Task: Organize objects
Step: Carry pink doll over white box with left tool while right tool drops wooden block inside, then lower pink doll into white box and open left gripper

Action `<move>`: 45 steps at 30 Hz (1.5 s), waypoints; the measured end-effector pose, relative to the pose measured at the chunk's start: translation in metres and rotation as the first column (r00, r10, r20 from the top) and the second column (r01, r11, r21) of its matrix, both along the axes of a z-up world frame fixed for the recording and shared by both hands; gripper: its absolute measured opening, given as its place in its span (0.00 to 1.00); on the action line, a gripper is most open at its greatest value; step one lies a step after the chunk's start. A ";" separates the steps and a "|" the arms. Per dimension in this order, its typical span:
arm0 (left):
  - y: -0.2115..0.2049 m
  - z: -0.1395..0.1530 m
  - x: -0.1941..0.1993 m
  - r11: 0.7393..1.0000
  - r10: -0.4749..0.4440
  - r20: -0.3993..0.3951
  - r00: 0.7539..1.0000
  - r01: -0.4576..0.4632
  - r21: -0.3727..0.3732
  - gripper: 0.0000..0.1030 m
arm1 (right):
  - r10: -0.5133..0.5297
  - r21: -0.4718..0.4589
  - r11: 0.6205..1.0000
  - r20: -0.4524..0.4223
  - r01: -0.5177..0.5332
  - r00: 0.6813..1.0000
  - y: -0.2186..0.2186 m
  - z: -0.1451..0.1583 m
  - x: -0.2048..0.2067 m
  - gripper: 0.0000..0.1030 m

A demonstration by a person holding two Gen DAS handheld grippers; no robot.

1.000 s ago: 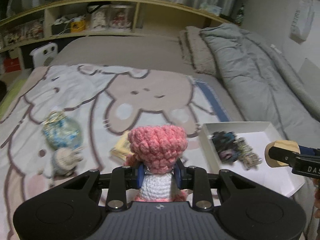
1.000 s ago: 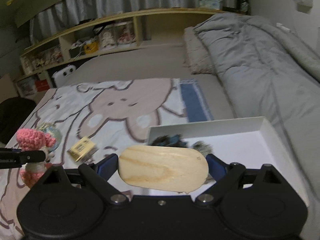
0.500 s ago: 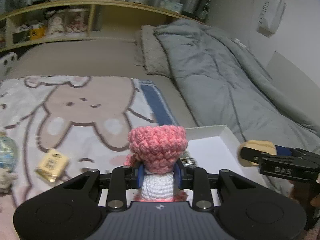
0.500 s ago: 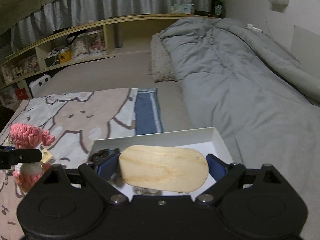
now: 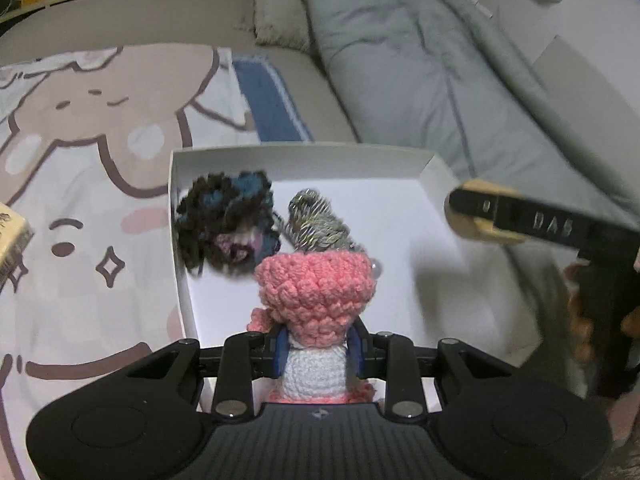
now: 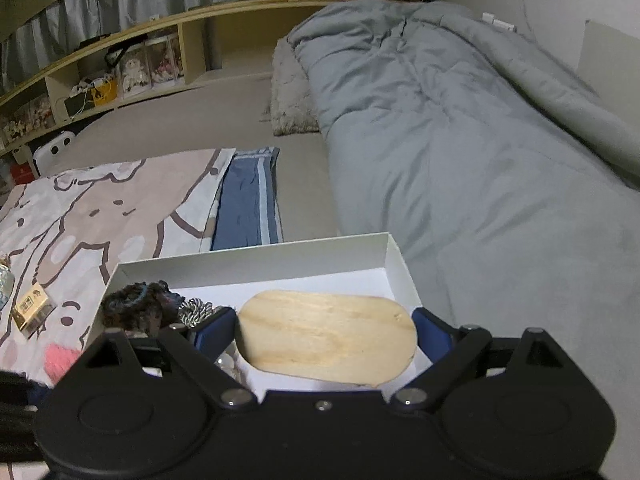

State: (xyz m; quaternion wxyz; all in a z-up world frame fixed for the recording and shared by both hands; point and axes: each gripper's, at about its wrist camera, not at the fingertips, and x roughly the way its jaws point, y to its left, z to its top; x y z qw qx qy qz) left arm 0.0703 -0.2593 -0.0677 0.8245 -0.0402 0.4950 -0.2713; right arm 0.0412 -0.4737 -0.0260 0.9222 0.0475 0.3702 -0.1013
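Observation:
My left gripper is shut on a pink and white crochet doll, which hangs over the near part of a white box. Inside the box lie a dark knitted scrunchie and a grey-green metallic scrunchie. My right gripper is shut on an oval wooden piece, gripped by its two ends above the same box. In the left wrist view that wooden piece and the right gripper show at the right, over the box's right side.
The box sits on a cartoon-print blanket on a bed. A small yellow packet lies on the blanket left of the box. A grey duvet fills the right side, and shelves run along the back wall.
Both grippers have moved right and down, from over the blanket to over the white box, each carrying its object. The box's contents now lie just ahead of the doll.

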 end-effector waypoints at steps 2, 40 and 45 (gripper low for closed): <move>-0.004 -0.009 0.007 1.000 0.004 -0.006 1.000 -0.004 0.015 0.30 | 0.017 -0.004 1.000 -0.006 -0.017 1.000 0.000 -0.007 0.012 0.92; 0.006 0.006 0.028 0.995 0.068 0.038 0.997 -0.071 0.075 0.55 | 0.016 0.026 1.000 -0.022 -0.015 1.000 -0.012 -0.013 0.047 1.00; 0.014 0.022 0.020 0.994 0.077 0.059 0.995 -0.081 0.072 0.55 | 0.009 0.049 0.999 -0.005 -0.009 1.000 -0.004 0.006 0.025 1.00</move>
